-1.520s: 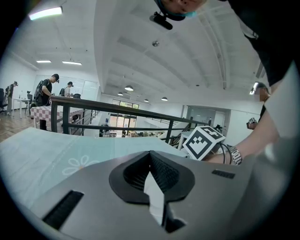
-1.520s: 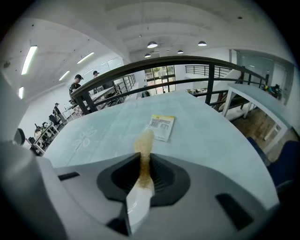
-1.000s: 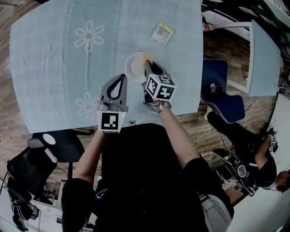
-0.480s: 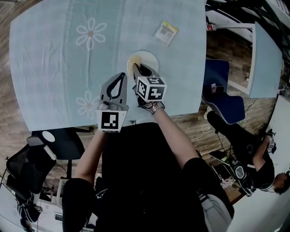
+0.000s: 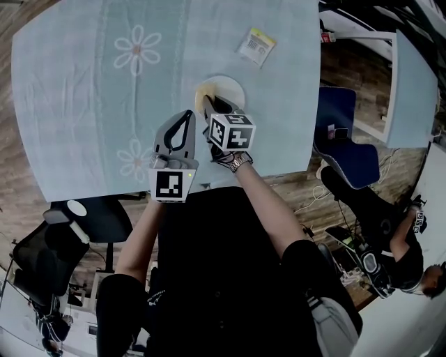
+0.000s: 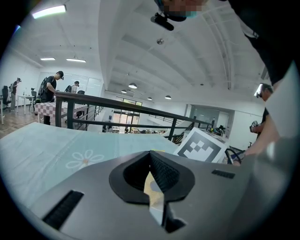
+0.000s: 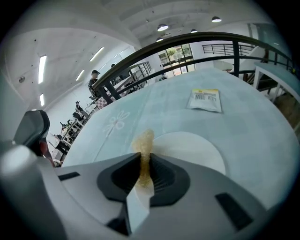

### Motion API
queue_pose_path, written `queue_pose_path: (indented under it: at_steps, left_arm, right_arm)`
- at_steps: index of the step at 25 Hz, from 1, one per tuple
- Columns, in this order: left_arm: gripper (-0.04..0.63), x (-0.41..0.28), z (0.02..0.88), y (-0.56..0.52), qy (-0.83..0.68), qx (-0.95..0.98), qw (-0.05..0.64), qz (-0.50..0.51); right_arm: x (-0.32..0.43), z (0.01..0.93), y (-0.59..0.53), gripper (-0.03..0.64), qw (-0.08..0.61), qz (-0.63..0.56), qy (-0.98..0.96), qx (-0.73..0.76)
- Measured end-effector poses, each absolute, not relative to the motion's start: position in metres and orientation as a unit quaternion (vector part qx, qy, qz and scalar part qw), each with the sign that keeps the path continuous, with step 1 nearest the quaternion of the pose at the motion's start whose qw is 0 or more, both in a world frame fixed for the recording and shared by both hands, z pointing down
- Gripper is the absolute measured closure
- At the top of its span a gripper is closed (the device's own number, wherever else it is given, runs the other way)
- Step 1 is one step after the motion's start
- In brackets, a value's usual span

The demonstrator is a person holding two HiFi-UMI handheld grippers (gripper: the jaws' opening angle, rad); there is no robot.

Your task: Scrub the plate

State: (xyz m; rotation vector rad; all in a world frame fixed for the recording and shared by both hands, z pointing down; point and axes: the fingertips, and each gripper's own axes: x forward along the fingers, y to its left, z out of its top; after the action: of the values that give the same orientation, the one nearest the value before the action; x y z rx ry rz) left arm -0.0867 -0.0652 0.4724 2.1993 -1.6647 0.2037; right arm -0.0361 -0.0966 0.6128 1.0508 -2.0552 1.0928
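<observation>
Yellow sponge (image 7: 143, 143) at white plate (image 7: 192, 150) rim, packet (image 7: 205, 100) beyond

Bright, even light from white ceiling strip lamps (image 6: 49, 10); faint shadows on the pale blue desk (image 5: 83, 104). Fisheye edges bend, darken; grey left tongs (image 6: 151, 159) blur.
</observation>
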Motion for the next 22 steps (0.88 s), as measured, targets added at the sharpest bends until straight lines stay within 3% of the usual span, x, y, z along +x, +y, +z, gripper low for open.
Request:
queue_pose_path:
  at_steps: [22]
  left_arm:
    - [0.583, -0.081, 0.477, -0.069, -0.584, 0.786, 0.186, 0.079]
  right_arm:
    - [-0.007, 0.628, -0.102, 0.561, 0.303, 0.415, -0.746, 0.423]
